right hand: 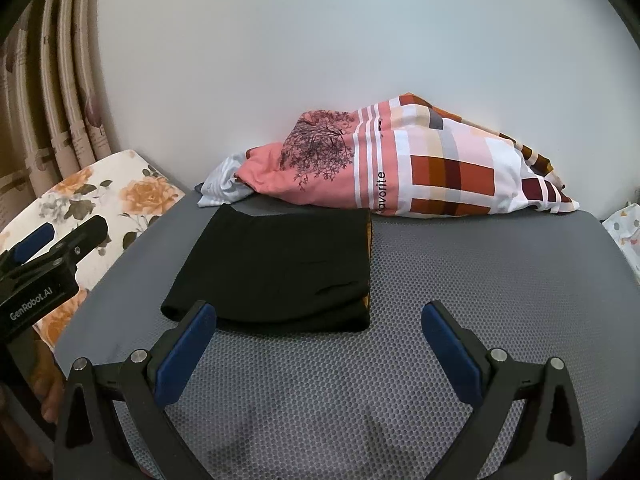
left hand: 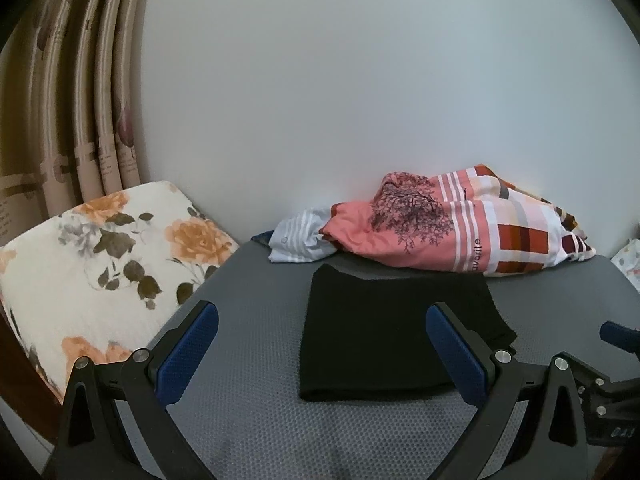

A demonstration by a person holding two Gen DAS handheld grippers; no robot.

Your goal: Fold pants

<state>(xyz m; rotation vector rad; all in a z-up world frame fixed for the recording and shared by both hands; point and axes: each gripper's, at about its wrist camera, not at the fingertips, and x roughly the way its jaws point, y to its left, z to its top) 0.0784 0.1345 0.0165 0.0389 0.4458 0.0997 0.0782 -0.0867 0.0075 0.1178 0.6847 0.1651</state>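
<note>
The black pants (left hand: 384, 336) lie folded into a flat rectangle on the grey mesh surface (left hand: 256, 420). My left gripper (left hand: 322, 314) is open and empty, just in front of the pants' near edge. In the right wrist view the folded pants (right hand: 280, 268) lie ahead and to the left, with an orange lining showing at their right edge. My right gripper (right hand: 319, 314) is open and empty, near the pants' front right corner. The left gripper (right hand: 52, 248) shows at the left edge of that view.
A pile of pink, white and checked clothes (left hand: 452, 224) lies against the white wall behind the pants. A floral cushion (left hand: 100, 264) stands at the left, with curtains (left hand: 80, 120) behind it. Bare grey mesh (right hand: 500, 272) lies to the right of the pants.
</note>
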